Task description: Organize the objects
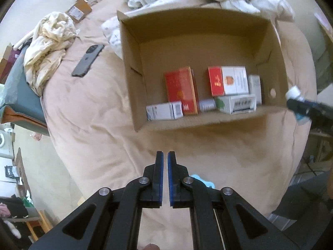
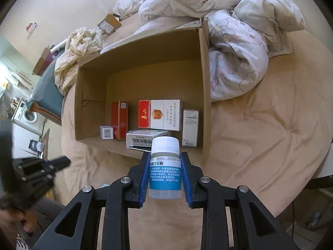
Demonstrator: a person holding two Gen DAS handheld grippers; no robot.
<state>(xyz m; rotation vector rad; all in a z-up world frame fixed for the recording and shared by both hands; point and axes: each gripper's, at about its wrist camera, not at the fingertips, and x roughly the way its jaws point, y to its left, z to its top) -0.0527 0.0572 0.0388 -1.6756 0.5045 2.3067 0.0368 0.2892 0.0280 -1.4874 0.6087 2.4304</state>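
An open cardboard box (image 1: 193,31) lies on the bed and holds red and white cartons (image 1: 181,89) and small medicine packs. It also shows in the right wrist view (image 2: 143,50). My right gripper (image 2: 165,156) is shut on a small white-capped bottle with a blue label (image 2: 165,170), upright, just before the box's near wall. In the left wrist view that bottle (image 1: 294,94) and the right gripper (image 1: 299,106) show at the right edge, beside the box. My left gripper (image 1: 165,153) is shut and empty, over the beige sheet in front of the box.
A dark phone (image 1: 88,60) lies on the sheet left of the box. A cream cloth (image 1: 50,41) and a small parcel (image 1: 79,10) lie farther left. A rumpled quilt (image 2: 229,31) is piled behind and right of the box. The bed edge drops off at left.
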